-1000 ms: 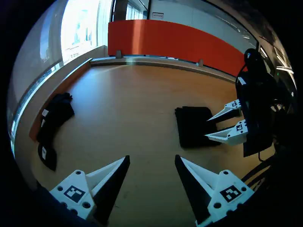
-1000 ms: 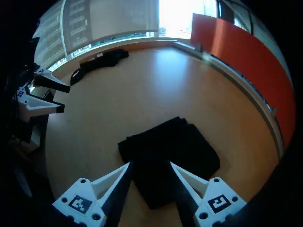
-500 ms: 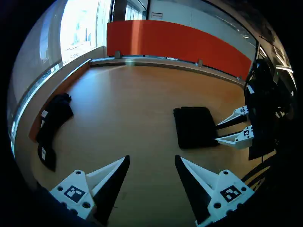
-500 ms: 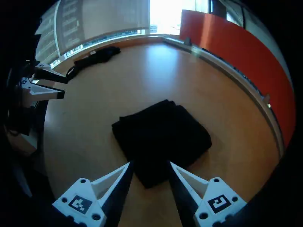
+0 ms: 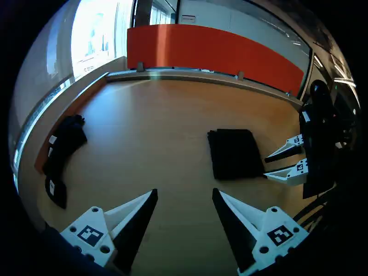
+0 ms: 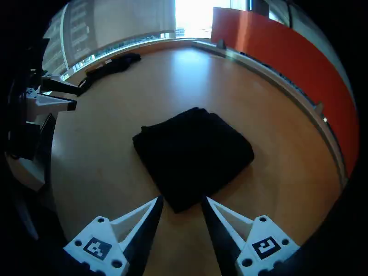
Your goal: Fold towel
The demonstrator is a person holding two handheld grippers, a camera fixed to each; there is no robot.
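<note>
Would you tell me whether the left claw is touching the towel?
Apart. The left gripper view shows bare table between the open left claw and the towel.

I count one towel [image 5: 234,153], one dark heap [image 5: 64,147], one orange panel [image 5: 207,48], one table [image 5: 152,124], two grippers: left gripper [image 5: 184,191], right gripper [image 6: 181,198].

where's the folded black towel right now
The folded black towel lies flat on the wooden table in the right gripper view, just ahead of the right tool; in the left gripper view it sits right of centre, beside that tool.
</note>
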